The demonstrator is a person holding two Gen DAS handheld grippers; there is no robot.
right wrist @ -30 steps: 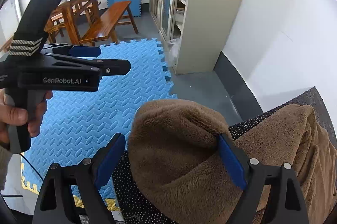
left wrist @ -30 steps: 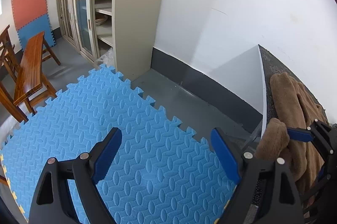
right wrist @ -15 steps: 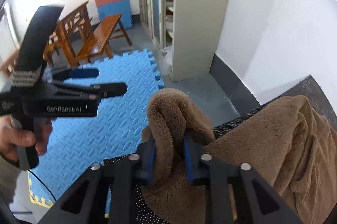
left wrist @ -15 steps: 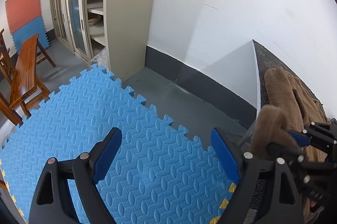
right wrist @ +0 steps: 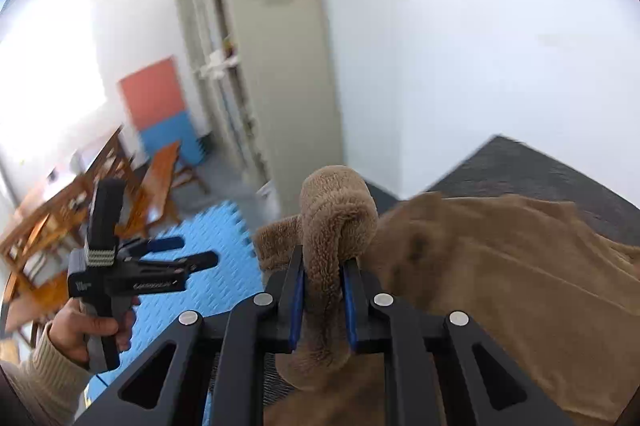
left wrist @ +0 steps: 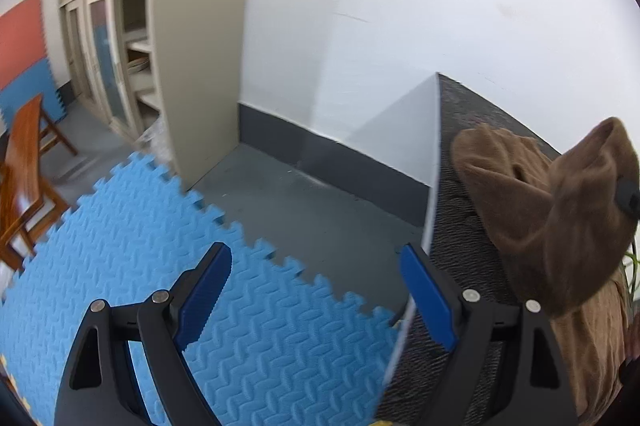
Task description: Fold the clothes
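Note:
A brown fleece garment (right wrist: pixel 500 266) lies on the dark speckled table (right wrist: pixel 540 174). My right gripper (right wrist: pixel 322 266) is shut on a bunched edge of it and holds that edge raised above the table. In the left wrist view the lifted garment (left wrist: pixel 560 210) hangs at the far right over the table (left wrist: pixel 460 226). My left gripper (left wrist: pixel 316 266) is open with nothing between its blue pads, out over the floor left of the table's edge. It shows in the right wrist view as the left gripper (right wrist: pixel 176 254), held by a hand (right wrist: pixel 92 326).
A blue foam mat (left wrist: pixel 160 266) covers the floor below. A tall beige cabinet (left wrist: pixel 176 46) stands against the white wall. A wooden bench (left wrist: pixel 24 162) and wooden chairs (right wrist: pixel 60 226) stand at the left. The table's white edge (left wrist: pixel 434 166) runs by my left gripper's right finger.
My right gripper closed on the fleece edge and has lifted it up off the table. My left gripper stayed open and swung slightly toward the table.

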